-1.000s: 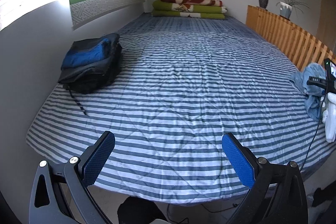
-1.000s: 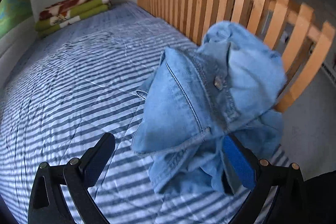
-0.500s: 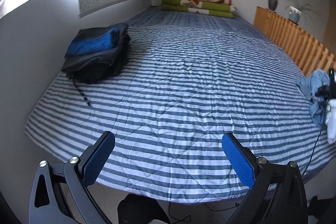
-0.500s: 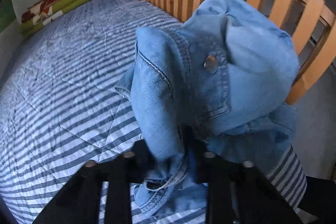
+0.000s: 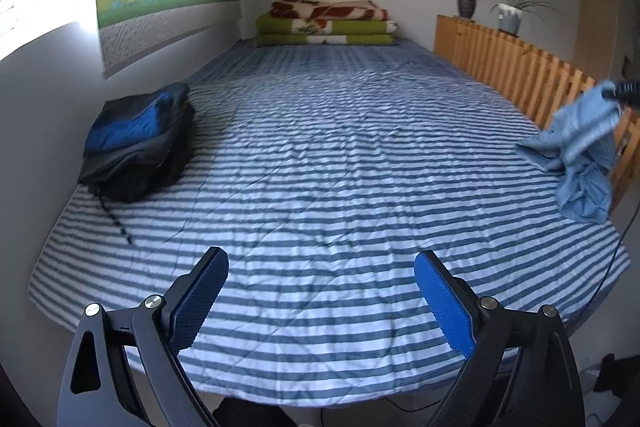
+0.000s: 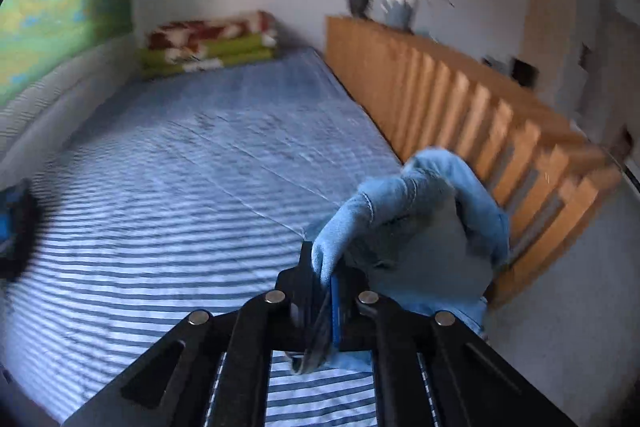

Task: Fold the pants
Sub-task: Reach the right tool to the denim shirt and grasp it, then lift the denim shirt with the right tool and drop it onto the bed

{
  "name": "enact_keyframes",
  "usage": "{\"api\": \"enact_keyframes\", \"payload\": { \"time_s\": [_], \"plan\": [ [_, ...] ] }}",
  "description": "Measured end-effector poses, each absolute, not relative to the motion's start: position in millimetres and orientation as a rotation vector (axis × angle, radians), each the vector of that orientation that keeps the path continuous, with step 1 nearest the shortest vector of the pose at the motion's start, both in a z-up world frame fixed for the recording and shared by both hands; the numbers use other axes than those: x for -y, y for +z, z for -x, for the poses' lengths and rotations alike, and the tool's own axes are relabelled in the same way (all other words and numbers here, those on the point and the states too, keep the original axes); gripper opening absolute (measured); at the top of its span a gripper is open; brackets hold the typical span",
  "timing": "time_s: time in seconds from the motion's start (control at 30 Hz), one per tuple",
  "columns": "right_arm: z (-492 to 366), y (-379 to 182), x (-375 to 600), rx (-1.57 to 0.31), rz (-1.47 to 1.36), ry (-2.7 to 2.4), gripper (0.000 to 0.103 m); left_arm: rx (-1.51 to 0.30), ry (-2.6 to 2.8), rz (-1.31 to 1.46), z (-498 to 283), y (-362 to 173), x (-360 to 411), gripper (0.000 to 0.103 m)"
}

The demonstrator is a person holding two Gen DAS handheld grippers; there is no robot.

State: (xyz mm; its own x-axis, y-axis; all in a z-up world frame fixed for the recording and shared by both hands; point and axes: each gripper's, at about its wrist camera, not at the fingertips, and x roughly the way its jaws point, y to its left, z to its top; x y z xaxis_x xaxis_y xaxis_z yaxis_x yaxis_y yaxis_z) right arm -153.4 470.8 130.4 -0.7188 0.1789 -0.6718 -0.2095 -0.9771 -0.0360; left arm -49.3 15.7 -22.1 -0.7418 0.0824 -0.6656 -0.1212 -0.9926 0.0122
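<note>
The right gripper [image 6: 326,291] points obliquely down over the right edge of the bed; its jaws are clamped narrow on a fold of the light-blue denim pants [image 6: 424,227]. The garment hangs bunched from the pads, its lower part resting on the striped bedspread [image 6: 180,195] beside the wooden slat rail [image 6: 460,115].

The left gripper [image 5: 320,291] points down over the foot of the bed. Its jaws stand wide, are closing slightly, and nothing lies between the blue pads [image 5: 200,299].

The left wrist view alone shows the pants [image 5: 580,155] from outside: at 3 o'clock, lifted at the top by the dark tip of the right gripper [image 5: 622,91], with the lower cloth trailing on the bedspread [image 5: 340,155]. It also shows a dark stack of folded clothes [image 5: 136,143] at 9 o'clock; in the right wrist view this is only a blur at the left edge. Folded blankets [image 5: 326,23] lie at 12 o'clock.

The right wrist view alone shows the pinch point on the denim.
</note>
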Motion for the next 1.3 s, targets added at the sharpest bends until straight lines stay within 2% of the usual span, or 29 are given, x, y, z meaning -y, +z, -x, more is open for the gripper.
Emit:
{"api": "enact_keyframes", "payload": {
  "time_s": [0.27, 0.47, 0.67, 0.73, 0.8, 0.9, 1.0, 1.1, 1.17, 1.3],
  "plan": [
    [133.7, 201.8, -339.3, 0.126, 0.968, 3.059, 0.006, -0.070, 2.848, 0.992, 35.1, -5.2, -10.2, 0.096],
    [132.3, 224.5, -216.9, 0.205, 1.024, 3.325, 0.006, -0.014, 2.921, 0.947, 16.1, 11.4, 31.2, 0.096],
    [131.2, 220.6, -95.8, 0.283, 1.108, 3.558, 0.006, 0.053, 3.020, 0.950, 0.2, 19.1, 87.7, 0.096],
    [139.2, 207.7, -57.1, 0.277, 1.195, 3.596, 0.006, 0.100, 3.050, 0.972, -2.5, 17.4, 108.7, 0.096],
    [159.0, 181.9, -17.9, 0.357, 1.322, 3.568, 0.007, 0.133, 3.060, 1.012, -0.4, 12.5, 126.6, 0.096],
    [197.5, 122.9, 23.8, 0.488, 1.618, 3.376, 0.015, 0.119, 3.067, 1.099, 5.3, -0.8, 147.0, 0.096],
    [214.9, 75.0, 19.1, 0.434, 1.853, 3.215, 0.019, 0.110, 3.065, 1.149, 11.3, -12.4, 161.5, 0.096],
    [208.9, 63.3, -19.3, 0.391, 1.855, 3.219, 0.032, 0.137, 3.025, 1.192, 27.8, -21.9, 162.8, 0.096],
    [194.8, 68.5, -57.1, 0.292, 1.803, 3.255, 0.044, 0.143, 2.981, 1.211, 43.3, -27.7, 160.2, 0.096],
    [158.6, 68.4, -124.1, 0.245, 1.696, 3.241, 0.053, 0.107, 2.958, 1.243, 65.6, -34.8, 146.5, 0.096]
  ]
}}
